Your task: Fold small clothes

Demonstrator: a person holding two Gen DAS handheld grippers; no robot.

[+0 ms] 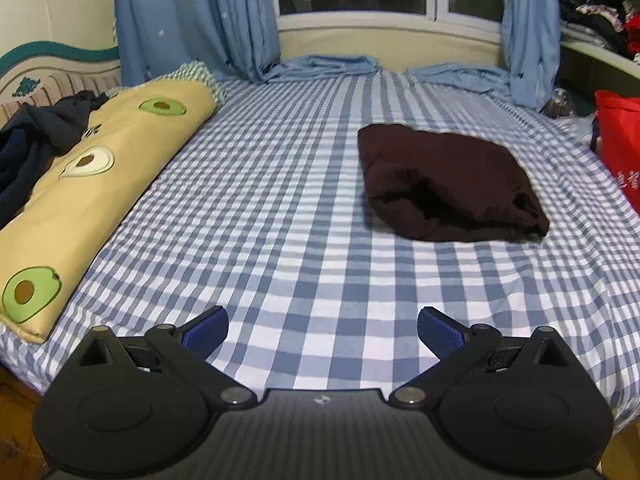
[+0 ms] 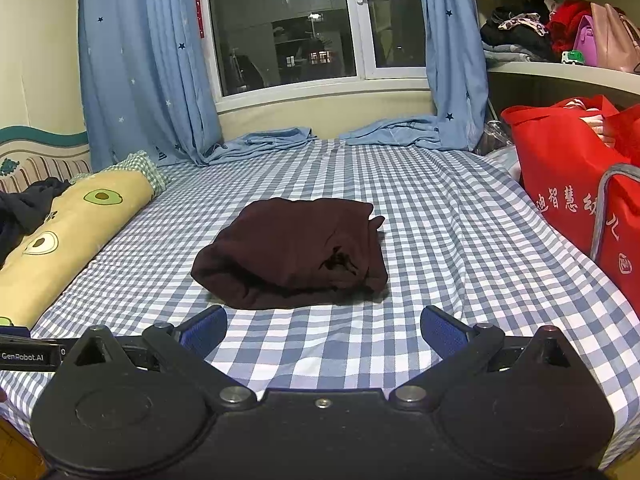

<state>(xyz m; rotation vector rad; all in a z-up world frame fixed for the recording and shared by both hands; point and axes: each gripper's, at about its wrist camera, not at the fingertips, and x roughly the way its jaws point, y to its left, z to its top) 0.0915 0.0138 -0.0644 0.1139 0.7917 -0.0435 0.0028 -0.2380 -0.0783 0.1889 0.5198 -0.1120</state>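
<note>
Right now your right gripper (image 2: 323,334) hangs released and empty, the folded dark garment (image 2: 292,252) lying on the checked bed (image 2: 460,220) straight ahead, just beyond its blue fingertips (image 2: 206,330). Your left gripper (image 1: 322,332) is also spread wide with nothing in it; from there the garment (image 1: 448,184) sits ahead, right of centre, well apart. An avocado-print pillow (image 1: 92,184) lines the bed's left edge.

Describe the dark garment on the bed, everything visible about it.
The garment is dark maroon, soft knit-like cloth, folded into a thick, roughly rectangular bundle with rounded, slightly puffy near edges and a few creases. It lies flat on the blue-and-white checked sheet, near the bed's middle. Only the sheet touches it; both open grippers are short of it.
</note>
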